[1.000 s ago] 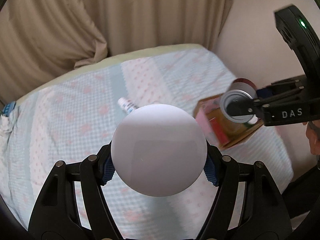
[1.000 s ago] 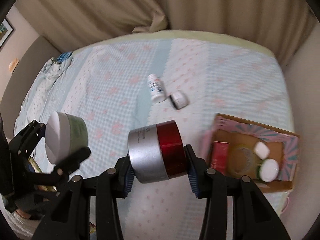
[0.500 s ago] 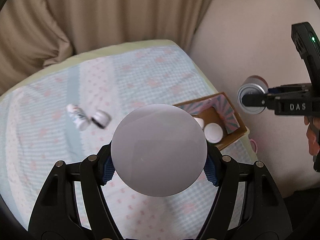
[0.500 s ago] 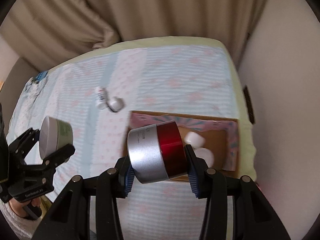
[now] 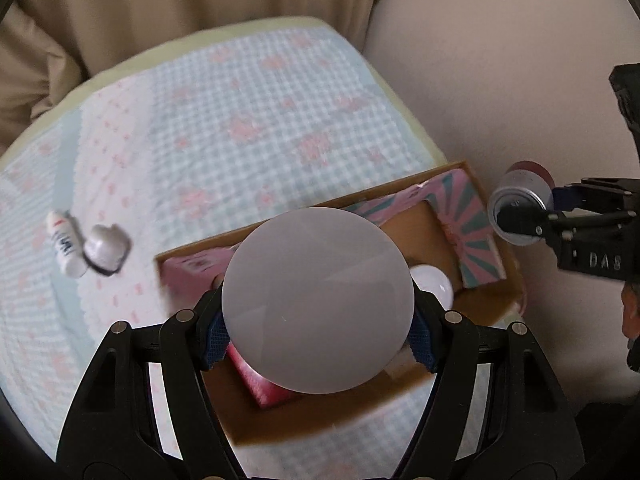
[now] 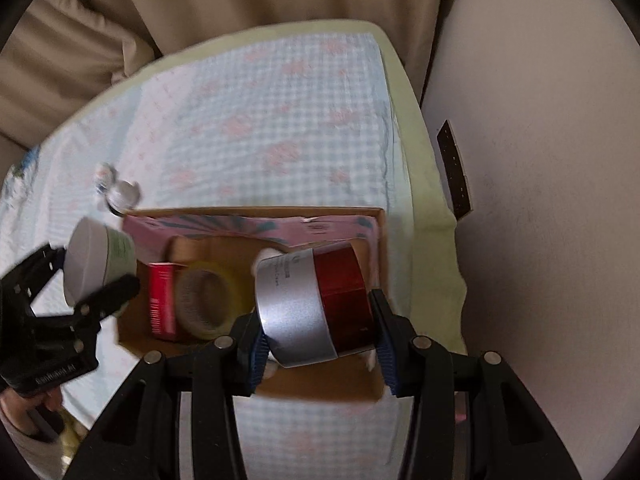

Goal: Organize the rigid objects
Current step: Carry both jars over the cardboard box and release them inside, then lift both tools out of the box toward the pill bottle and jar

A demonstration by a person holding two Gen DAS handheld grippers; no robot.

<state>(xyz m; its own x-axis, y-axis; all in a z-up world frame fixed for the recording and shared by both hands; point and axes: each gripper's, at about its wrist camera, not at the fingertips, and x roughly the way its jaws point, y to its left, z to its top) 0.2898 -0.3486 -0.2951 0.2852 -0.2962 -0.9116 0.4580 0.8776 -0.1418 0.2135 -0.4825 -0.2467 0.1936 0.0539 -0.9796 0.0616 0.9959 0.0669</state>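
My left gripper [image 5: 318, 338] is shut on a green jar with a white lid [image 5: 318, 300]; the jar also shows in the right wrist view [image 6: 98, 260], held above the left end of the cardboard box [image 6: 376, 232]. My right gripper [image 6: 318, 344] is shut on a silver and red jar [image 6: 316, 304] above the box's right half; this jar shows in the left wrist view [image 5: 518, 212] past the box's right edge [image 5: 480, 240]. The box holds a tape roll [image 6: 208, 300], a red carton [image 6: 162, 300] and white-lidded jars [image 5: 434, 284].
A small white bottle [image 5: 64, 246] and a small white jar [image 5: 106, 248] lie together on the checked bedspread [image 5: 240, 120] left of the box. Curtains hang behind the bed. A beige wall [image 6: 540, 200] runs close along the bed's right side.
Both grippers have moved right over the bed with their jars, from the middle of the bedspread to above the cardboard box. The bottle and small jar have not moved.
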